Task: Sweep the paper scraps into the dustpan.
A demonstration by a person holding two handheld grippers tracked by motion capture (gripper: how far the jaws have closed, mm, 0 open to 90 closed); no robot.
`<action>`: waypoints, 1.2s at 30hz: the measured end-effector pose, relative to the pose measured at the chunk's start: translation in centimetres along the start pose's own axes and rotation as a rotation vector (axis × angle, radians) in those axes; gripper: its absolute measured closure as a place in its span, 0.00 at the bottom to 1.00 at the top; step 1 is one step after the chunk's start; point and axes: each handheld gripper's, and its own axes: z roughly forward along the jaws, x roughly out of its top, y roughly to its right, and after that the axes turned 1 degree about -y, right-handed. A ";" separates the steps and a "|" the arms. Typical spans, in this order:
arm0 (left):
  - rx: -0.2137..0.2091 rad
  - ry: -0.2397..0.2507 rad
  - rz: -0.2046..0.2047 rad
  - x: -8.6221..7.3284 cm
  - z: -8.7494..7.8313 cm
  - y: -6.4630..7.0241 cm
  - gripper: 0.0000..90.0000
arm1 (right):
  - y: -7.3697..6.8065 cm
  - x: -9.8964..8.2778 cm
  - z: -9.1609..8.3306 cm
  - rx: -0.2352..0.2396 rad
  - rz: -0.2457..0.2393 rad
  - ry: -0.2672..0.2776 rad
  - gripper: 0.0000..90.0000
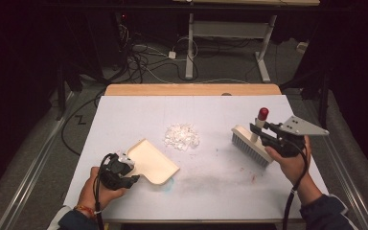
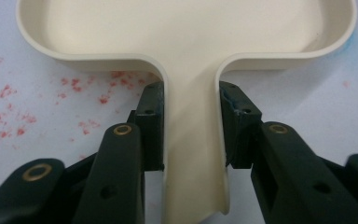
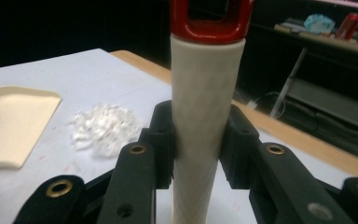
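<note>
A cream dustpan [image 1: 152, 162] lies on the white table sheet [image 1: 211, 187], its mouth toward the far left. My left gripper [image 1: 124, 173] is shut on the dustpan's handle [image 2: 193, 154], a pad pressed to each side. My right gripper [image 1: 258, 130] is shut on the cream handle [image 3: 206, 121] of a hand brush [image 1: 252, 145], which has a red end loop [image 3: 210, 18] and grey bristles. The brush hangs over the right part of the sheet. A small heap of white scraps [image 1: 181, 136] lies between pan and brush, apart from both.
Red specks [image 2: 14, 107] stain the sheet beside the pan. A wooden table edge [image 1: 191, 89] runs along the far side. Beyond it are cables [image 1: 143, 57] on the floor and the legs of another desk [image 1: 189, 48].
</note>
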 end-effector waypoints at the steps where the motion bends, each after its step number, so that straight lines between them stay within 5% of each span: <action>1: 0.002 -0.003 0.005 0.2 0.1 -0.1 0.71 | 0.2 0.9 1.5 -0.014 -0.015 0.009 0.78; 9: 0.001 -0.007 0.020 0.3 0.1 -0.3 0.71 | 0.6 3.6 7.8 -0.029 -0.024 0.008 0.78; 13: -0.006 -0.007 0.024 0.3 0.2 -0.5 0.71 | -0.1 4.8 11.9 -0.023 -0.011 0.002 0.78; 21: -0.014 -0.006 0.029 0.2 0.3 -0.8 0.71 | -2.1 6.0 16.9 -0.009 -0.031 -0.008 0.78; 28: -0.021 -0.009 0.023 0.3 0.3 -1.0 0.71 | -4.0 5.7 19.6 0.036 -0.040 0.001 0.78; 36: -0.027 -0.012 0.022 1.0 0.7 -1.5 0.71 | -5.4 5.2 20.0 0.147 0.020 0.038 0.77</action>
